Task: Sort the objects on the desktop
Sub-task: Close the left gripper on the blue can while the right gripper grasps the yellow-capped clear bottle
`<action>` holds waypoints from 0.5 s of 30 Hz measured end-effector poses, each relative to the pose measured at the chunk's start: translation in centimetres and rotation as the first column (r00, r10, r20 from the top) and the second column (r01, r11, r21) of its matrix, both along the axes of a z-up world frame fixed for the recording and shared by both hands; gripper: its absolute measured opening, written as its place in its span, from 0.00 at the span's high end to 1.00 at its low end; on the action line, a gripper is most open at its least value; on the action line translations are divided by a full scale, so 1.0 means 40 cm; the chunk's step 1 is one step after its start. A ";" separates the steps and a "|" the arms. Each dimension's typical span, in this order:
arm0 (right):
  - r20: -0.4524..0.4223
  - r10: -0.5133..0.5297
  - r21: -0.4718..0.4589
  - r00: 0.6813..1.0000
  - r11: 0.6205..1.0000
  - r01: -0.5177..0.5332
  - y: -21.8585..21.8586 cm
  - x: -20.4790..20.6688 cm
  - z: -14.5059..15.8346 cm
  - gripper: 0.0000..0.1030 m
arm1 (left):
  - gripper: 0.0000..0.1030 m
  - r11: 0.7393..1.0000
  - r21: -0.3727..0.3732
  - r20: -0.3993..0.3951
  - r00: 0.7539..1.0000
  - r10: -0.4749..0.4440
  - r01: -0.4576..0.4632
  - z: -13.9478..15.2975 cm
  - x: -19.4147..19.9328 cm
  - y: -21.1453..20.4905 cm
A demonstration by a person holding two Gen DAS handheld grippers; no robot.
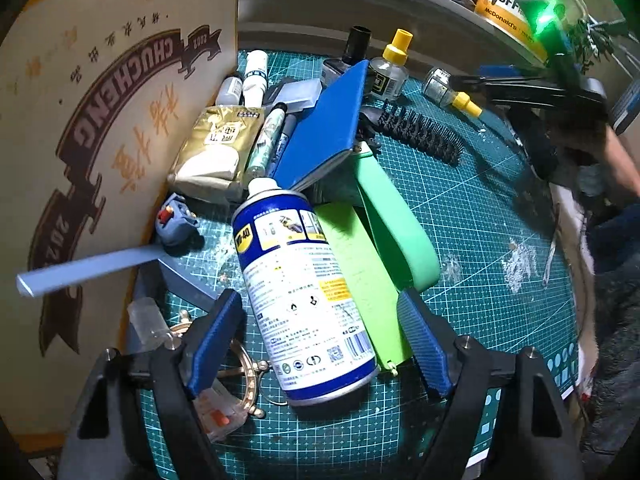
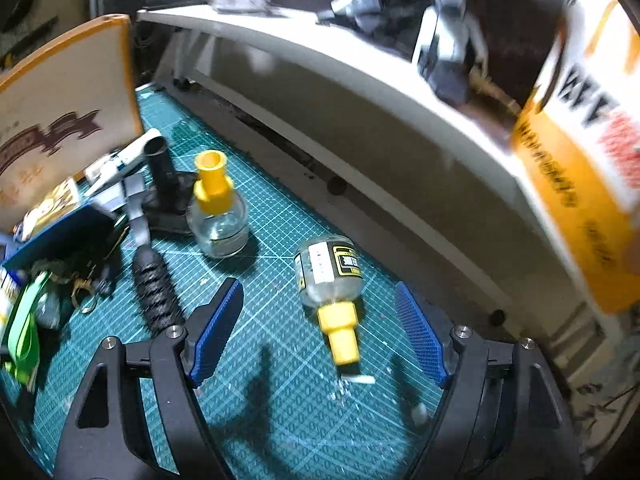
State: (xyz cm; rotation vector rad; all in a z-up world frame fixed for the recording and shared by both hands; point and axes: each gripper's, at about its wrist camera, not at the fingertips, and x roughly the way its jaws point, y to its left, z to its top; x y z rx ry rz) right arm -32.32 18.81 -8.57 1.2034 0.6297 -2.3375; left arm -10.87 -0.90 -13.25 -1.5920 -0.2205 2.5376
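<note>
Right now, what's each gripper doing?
Left gripper: open around the WD-40 can, not gripping.
Right gripper: open around the fallen yellow-capped bottle.

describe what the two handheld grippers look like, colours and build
Both match: the left gripper and right gripper have black angular plastic frames with cut-outs and silver screw heads, and each finger carries a blue ribbed pad. No cables or markings show.

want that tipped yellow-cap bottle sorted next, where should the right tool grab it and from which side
Grip the round glass body, not the narrower stepped yellow cap. The tipped bottle lies flat on the cutting mat with its cap pointing toward the right tool, so come down from above, pads either side of the body. The open tool already straddles it.
</note>
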 end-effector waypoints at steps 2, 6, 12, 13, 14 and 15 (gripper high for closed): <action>0.016 0.002 0.001 1.000 1.000 -0.002 -0.003 -0.012 -0.019 0.28 | 0.33 1.000 0.019 -0.003 1.000 -0.002 0.002 0.001 0.002 -0.002; 0.043 0.016 -0.009 0.999 1.000 -0.015 -0.004 -0.019 -0.044 0.28 | 0.52 0.999 0.025 -0.009 0.999 0.033 -0.033 0.015 0.007 -0.023; 0.050 0.028 -0.012 0.998 1.000 -0.027 0.010 -0.022 -0.053 0.28 | 0.53 0.999 0.026 0.040 0.999 0.018 -0.019 0.019 0.008 -0.051; 0.053 0.025 -0.018 0.998 1.000 -0.025 0.013 -0.025 -0.051 0.28 | 0.53 1.000 0.007 0.045 0.999 0.021 -0.021 0.021 0.010 -0.053; 0.053 0.026 -0.022 0.998 0.999 -0.025 0.016 -0.027 -0.049 0.28 | 0.53 1.000 -0.017 0.050 0.998 0.025 -0.024 0.023 0.012 -0.054; 0.049 0.028 -0.027 0.998 0.999 -0.026 0.018 -0.030 -0.044 0.28 | 0.53 0.999 -0.048 0.057 0.998 0.017 -0.014 0.023 0.011 -0.049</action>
